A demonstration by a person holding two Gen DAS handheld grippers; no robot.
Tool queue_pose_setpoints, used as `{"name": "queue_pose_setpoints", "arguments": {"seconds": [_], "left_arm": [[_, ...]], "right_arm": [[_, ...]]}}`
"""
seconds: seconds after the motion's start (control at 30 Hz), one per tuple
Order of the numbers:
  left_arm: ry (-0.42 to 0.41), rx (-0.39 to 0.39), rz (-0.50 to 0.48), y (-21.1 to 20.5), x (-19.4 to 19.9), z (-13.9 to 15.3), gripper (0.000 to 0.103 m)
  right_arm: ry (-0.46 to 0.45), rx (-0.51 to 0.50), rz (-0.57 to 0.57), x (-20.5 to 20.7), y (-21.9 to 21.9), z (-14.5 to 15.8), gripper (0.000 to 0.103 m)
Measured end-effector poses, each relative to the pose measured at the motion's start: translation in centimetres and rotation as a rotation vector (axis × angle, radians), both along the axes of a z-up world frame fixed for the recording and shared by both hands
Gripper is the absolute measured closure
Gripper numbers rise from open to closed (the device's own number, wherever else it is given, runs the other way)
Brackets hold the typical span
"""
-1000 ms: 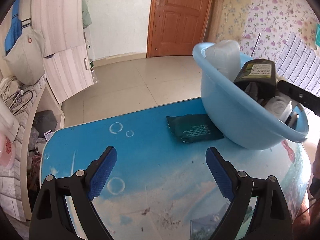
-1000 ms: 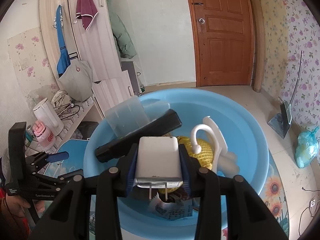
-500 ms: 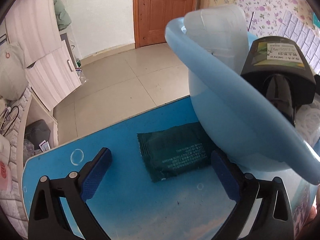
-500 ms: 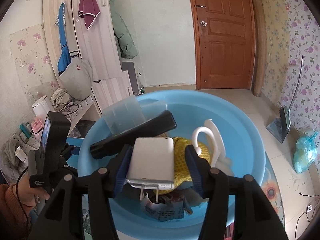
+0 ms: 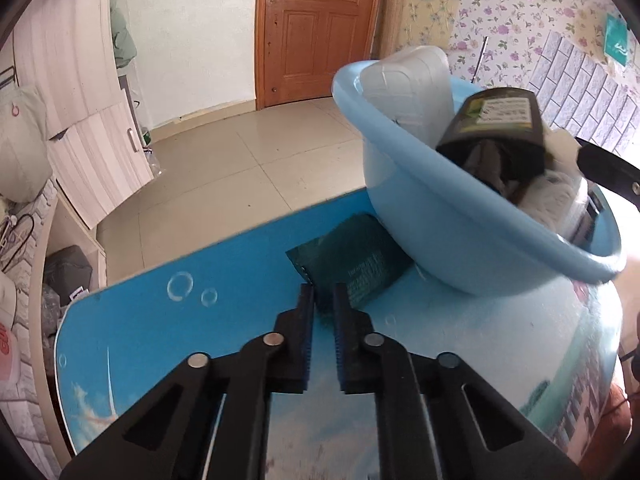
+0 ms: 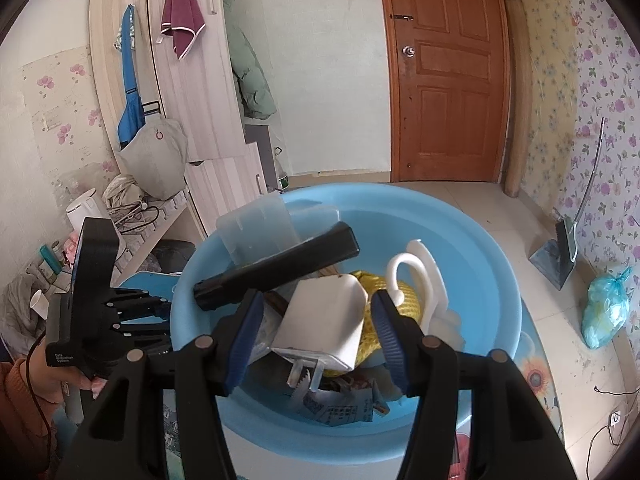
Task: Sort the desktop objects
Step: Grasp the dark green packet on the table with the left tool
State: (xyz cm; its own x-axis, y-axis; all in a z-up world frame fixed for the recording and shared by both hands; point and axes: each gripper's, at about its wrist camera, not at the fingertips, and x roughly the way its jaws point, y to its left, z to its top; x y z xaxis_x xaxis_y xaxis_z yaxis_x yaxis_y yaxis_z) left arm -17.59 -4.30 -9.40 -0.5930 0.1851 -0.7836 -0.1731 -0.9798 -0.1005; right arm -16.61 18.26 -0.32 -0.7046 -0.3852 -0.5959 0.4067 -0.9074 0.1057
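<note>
The left gripper (image 5: 322,304) pinches the dark green packet's (image 5: 352,260) near edge on the table (image 5: 160,320) beside the blue basin (image 5: 460,240) (presumably its destination), while the right gripper (image 6: 316,332), spread, straddles the white charger (image 6: 324,324) lying inside.

left tool (image 5: 322,300) pinches green packet (image 5: 352,260).

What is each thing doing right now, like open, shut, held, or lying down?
left gripper: jaws shut on the dark green packet's near corner
dark green packet: flat on the table, far end under the basin
right gripper: jaws open, nothing held
white charger: let go, tilted, prongs toward the camera
blue basin: upright, filled with sorted things
door: closed
</note>
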Motion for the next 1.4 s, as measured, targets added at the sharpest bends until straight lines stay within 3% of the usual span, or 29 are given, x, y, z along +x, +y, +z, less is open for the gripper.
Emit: {"name": "queue_pose_setpoints", "arguments": {"seconds": [0.2,0.37,0.47,0.5,0.53,0.6,0.63,1.07,1.1,1.13,1.17,1.4], "left_arm": [[-0.003,0.064,-0.087,1.0,2.7,0.7,0.100],[-0.010,0.054,-0.174,3.5,4.7,1.0,0.101],[-0.007,0.042,-0.170,3.8,5.5,1.1,0.100],[-0.002,0.025,-0.138,3.8,5.4,1.2,0.089],[0.008,0.000,-0.097,3.5,5.1,1.2,0.061],[0.008,-0.009,-0.043,3.3,4.7,1.4,0.020],[0.008,0.012,-0.033,3.1,4.3,1.4,0.019],[-0.045,-0.049,0.006,4.2,-0.1,-0.8,0.020],[-0.032,-0.085,0.003,4.6,0.0,-1.0,0.025],[-0.021,-0.075,-0.008,4.7,0.2,-0.7,0.045],[-0.004,-0.078,-0.008,4.6,0.4,-0.6,0.057],[-0.004,-0.068,-0.002,3.9,1.6,-0.2,0.060]], "right_arm": [[0.001,0.001,0.003,0.9,-0.3,0.3,0.048],[0.011,0.009,0.007,1.9,-0.5,0.8,0.048],[0.020,0.009,0.003,2.5,-0.2,1.1,0.048],[0.023,0.010,0.000,2.6,-0.1,1.2,0.048],[0.025,0.008,-0.002,2.6,0.0,1.3,0.048],[0.028,0.006,-0.006,2.8,0.2,1.5,0.048],[0.029,0.004,-0.009,2.9,0.3,1.5,0.048],[0.021,-0.011,-0.016,2.9,1.1,1.3,0.048],[0.020,-0.012,-0.018,2.8,1.2,1.2,0.048],[0.019,-0.012,-0.020,2.8,1.3,1.2,0.048],[0.018,-0.011,-0.022,2.8,1.4,1.2,0.048],[0.014,-0.005,-0.025,3.0,1.4,1.2,0.048]]}}
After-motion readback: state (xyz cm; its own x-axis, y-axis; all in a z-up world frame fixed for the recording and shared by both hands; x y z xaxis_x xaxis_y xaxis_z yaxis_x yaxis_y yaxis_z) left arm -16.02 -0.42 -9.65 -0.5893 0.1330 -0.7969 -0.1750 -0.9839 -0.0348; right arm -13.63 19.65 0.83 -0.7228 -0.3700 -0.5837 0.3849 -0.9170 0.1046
